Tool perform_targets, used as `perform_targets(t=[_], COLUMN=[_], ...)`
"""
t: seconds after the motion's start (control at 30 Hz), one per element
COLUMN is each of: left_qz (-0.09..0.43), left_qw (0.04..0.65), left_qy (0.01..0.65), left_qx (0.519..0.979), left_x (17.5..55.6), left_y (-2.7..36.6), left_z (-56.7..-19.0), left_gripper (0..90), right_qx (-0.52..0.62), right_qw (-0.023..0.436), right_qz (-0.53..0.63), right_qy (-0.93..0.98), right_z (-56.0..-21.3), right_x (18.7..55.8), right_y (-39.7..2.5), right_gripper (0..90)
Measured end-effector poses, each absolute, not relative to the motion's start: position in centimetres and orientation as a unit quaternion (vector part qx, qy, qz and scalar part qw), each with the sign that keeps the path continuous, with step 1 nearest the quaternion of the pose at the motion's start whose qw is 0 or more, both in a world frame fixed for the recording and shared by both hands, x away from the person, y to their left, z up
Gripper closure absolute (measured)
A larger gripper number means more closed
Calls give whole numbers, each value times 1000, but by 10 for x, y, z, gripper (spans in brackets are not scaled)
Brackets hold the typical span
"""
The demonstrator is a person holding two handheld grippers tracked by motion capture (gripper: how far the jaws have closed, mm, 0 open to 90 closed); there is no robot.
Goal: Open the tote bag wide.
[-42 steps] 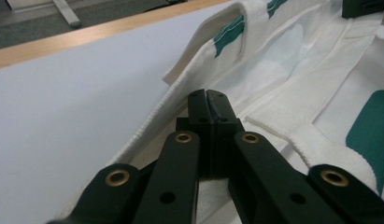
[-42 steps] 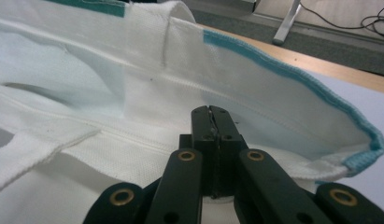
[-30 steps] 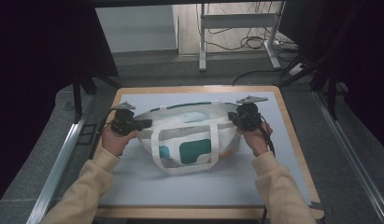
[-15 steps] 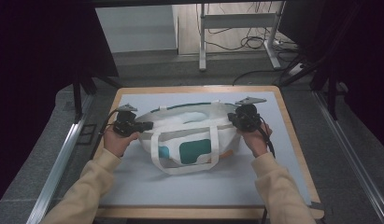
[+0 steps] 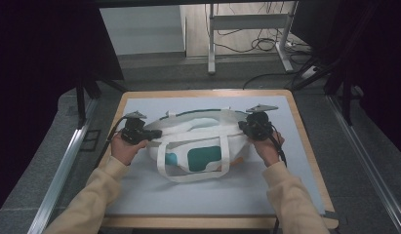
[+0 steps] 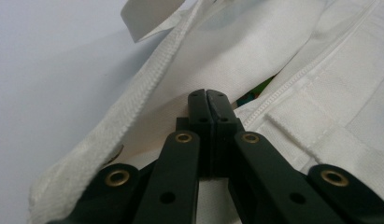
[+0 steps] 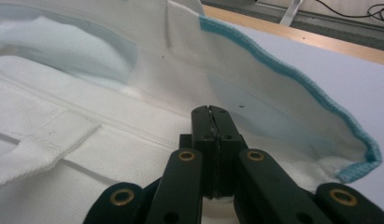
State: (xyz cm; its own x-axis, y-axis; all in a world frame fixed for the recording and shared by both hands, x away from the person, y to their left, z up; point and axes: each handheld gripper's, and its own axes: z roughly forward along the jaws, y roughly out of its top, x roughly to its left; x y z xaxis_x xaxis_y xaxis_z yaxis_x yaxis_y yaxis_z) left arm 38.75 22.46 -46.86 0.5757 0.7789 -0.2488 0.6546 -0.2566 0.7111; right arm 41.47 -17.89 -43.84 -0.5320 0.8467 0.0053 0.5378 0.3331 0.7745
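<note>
Your white canvas tote bag with teal patches [image 5: 198, 146] lies mid-table on the pale blue mat [image 5: 295, 161], mouth gaping; its contents are hard to make out. Your left gripper [image 6: 206, 100] and right gripper [image 7: 212, 116] are each clenched on its rim.

No text, label, brand name, number or sign can be read anywhere in these pictures. The white tote bag [image 5: 198, 144] carries teal patches on its front panel in the high view, but they look like plain coloured shapes rather than lettering, though at this distance fine print on them might simply be too small to make out. In the two gripper views the bag's cloth, seams and teal edging are bare of print, and the black jaws bear only brass rivets, no markings.
</note>
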Motion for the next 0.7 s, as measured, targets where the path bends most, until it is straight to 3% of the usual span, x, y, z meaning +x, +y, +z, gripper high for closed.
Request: perform_targets(t=[0.7], left_qz=[69], left_qw=[405], left_qy=[453], left_qx=[791], left_x=[388], left_y=[225], left_z=[-471], left_gripper=[900], right_qx=[441], right_qw=[199], right_qz=[373], right_qy=[792], right_z=[-447], right_x=[415], right_y=[-181], right_gripper=[893])
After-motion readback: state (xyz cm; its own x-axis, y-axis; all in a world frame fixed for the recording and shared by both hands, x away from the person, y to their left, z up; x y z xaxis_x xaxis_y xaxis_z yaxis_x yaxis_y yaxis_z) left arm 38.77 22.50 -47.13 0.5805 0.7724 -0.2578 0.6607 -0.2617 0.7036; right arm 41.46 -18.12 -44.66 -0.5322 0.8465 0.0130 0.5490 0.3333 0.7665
